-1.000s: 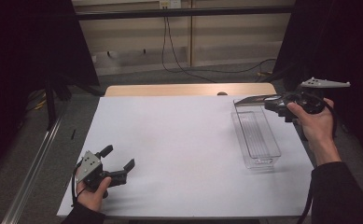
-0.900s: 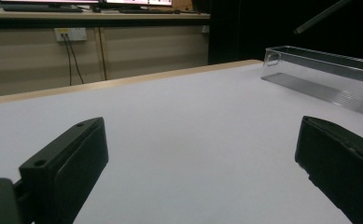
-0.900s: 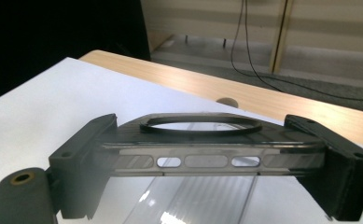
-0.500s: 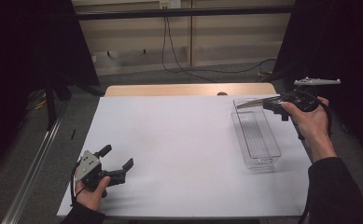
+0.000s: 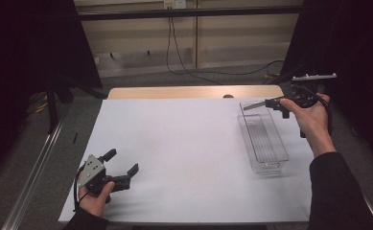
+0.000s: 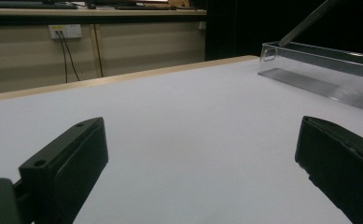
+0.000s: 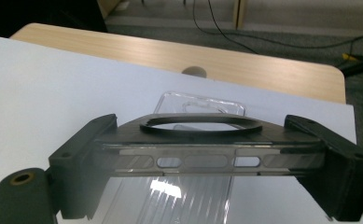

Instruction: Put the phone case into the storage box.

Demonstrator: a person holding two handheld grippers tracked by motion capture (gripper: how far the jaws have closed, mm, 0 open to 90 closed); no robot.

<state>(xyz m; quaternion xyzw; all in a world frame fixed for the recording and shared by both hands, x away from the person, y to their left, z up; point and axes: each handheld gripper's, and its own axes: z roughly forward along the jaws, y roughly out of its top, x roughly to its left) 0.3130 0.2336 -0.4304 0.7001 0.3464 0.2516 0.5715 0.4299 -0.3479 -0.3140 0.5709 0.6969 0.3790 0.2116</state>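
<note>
Clear, hard plastic with a dark magnetic ring on its back: a phone case point(image 7: 202, 147), clamped edgewise by the right hand-held gripper point(image 5: 276, 102) and held flat in the air over the far end of the clear tray point(image 5: 263, 139). Probably very light and thin-walled, stiff along the rim but liable to flex or pop loose under a hard squeeze; smooth sides, so likely slippery against the black pads. Best taken as now, across the two long side walls near mid-length, well away from the button cut-outs showing along the near edge in the right gripper view. Pressure kept modest, to my mind.

Directly below the case, the tray: long, narrow, ribbed on the floor, low transparent walls easy to misjudge. Width looks barely more than the case, so a level, lengthwise lowering seems needed to miss the rims.

Left of the tray, broad bare white sheet point(image 5: 189, 143) covering the bench, plenty of room for setting down or swinging. Beyond the tray's far end, a strip of bare wood point(image 5: 193, 92) and then the bench edge quite close; right of the tray, little margin before the sheet ends.

Far to the tray's left, at the near corner, left hand-held gripper point(image 5: 122, 168) resting low with jaws spread wide, gripping nothing.
</note>
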